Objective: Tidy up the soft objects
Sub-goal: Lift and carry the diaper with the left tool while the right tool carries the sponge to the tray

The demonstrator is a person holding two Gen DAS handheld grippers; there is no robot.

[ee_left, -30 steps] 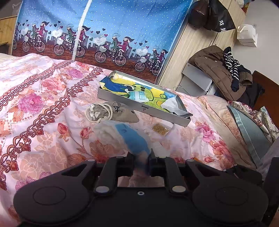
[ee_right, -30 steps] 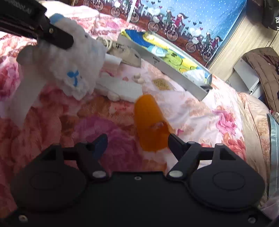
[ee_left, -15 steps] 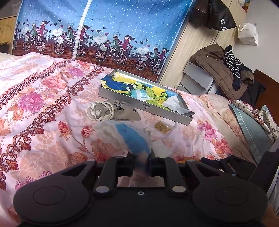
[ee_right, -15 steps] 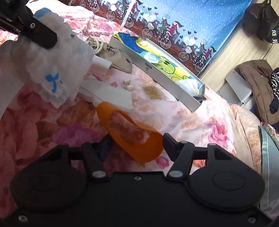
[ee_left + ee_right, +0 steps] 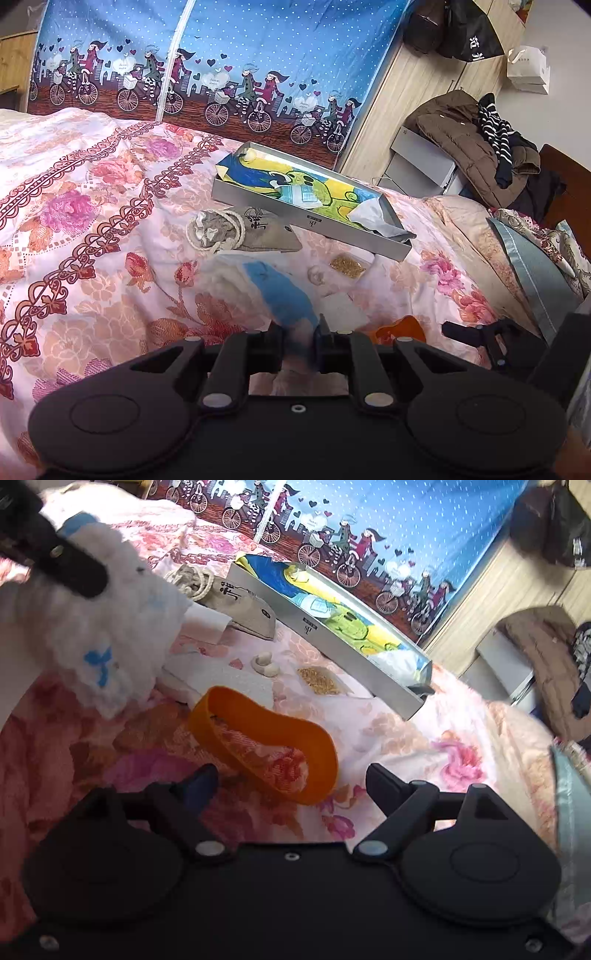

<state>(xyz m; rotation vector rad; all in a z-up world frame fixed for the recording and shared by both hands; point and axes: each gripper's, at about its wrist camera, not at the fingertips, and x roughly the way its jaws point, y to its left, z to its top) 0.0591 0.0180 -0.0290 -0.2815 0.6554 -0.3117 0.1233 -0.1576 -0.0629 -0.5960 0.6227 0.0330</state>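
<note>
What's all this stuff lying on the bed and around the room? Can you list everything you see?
Fluffy cloth: 1, white with blue, held above the bed.
Orange band: 1, orange loop, on the bedspread.
Drawstring pouch: 1, grey-beige, beside the box.
Flat box: 1, grey, colourful cloth inside.
Small packet: 1, golden contents, near the box.
White pad: 1, behind the band.
Bedspread: 1, pink floral.
Brown jacket: 1, draped at the far right.
Left gripper: fingers clamped on the cloth.
Right gripper: fingers apart, near the band.
</note>
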